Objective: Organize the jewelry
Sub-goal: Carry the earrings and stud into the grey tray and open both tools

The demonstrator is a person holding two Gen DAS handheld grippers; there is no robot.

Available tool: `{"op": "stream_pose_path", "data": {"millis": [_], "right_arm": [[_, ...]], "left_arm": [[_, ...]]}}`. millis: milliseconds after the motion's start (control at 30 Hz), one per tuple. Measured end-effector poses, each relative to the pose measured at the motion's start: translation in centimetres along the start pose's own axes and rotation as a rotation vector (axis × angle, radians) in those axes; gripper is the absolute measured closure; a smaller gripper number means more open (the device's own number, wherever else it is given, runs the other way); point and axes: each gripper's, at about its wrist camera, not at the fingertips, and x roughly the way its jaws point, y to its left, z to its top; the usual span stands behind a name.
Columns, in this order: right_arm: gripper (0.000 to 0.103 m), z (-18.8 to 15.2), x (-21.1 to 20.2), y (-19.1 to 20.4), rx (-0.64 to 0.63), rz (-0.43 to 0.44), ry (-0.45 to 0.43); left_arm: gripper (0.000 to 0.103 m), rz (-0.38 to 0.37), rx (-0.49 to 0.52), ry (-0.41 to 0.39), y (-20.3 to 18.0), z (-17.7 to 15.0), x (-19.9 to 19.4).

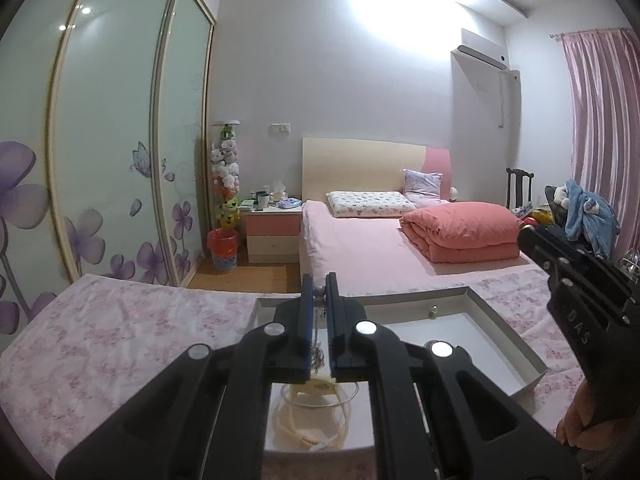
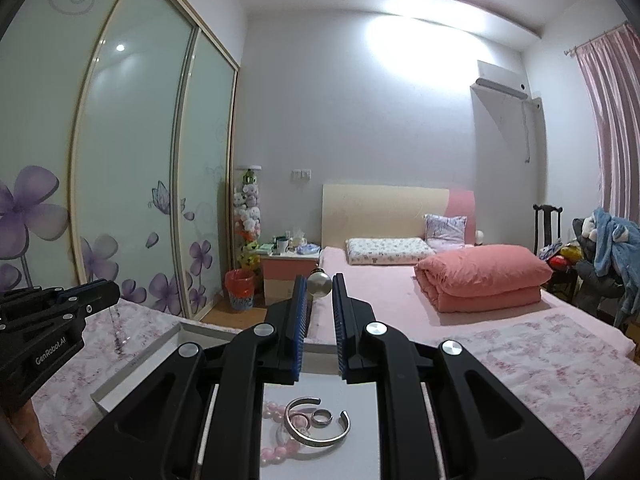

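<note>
My left gripper [image 1: 319, 292] is shut on a thin chain necklace [image 1: 318, 344] that hangs down between its fingers; it also shows in the right wrist view [image 2: 118, 332] under the left gripper [image 2: 108, 292]. My right gripper [image 2: 319, 288] is shut on a pearl pendant [image 2: 320, 283]. Both are held above a shallow white box [image 1: 508, 340]. In the box lie a clear and cream bangle [image 1: 320, 396], a silver cuff bracelet [image 2: 320, 428], a silver ring [image 2: 322, 418] and a pink bead bracelet [image 2: 276, 432].
The box sits on a pink floral cloth [image 1: 120, 340]. Beyond are a pink bed [image 1: 360, 248] with a folded quilt [image 1: 460, 236], a nightstand [image 1: 274, 232], a red bin [image 1: 223, 248] and sliding wardrobe doors [image 1: 112, 140]. My right gripper's body [image 1: 580, 280] is at the right.
</note>
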Motion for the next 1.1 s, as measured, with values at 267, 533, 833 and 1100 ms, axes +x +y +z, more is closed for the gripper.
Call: {"op": "stream_pose_path", "data": {"millis": [267,533,833,1100], "right_arm": [[0.089,-1.4,1.3,-0.5,0.003,0.010,0.068],[0.089,-1.5,2.4,-0.1,0.011,0.030,0.120],[0.088,-1.8,3.7,0.3,0.054,0.069,0.198],[0.058,-1.7,3.6,-0.1,0.079,0.076,0.199]], "left_arm": [[0.096,-0.019,-0.011,0.042,0.0,-1.8,2.1],[0.096,-0.029,-0.012,0.055,0.2,-2.0,2.7],[0.095,-0.050,-0.038,0.095,0.8,-2.3,3.8],[0.077,-0.076,-0.091,0.107,1.5,-2.4,4.0]]}}
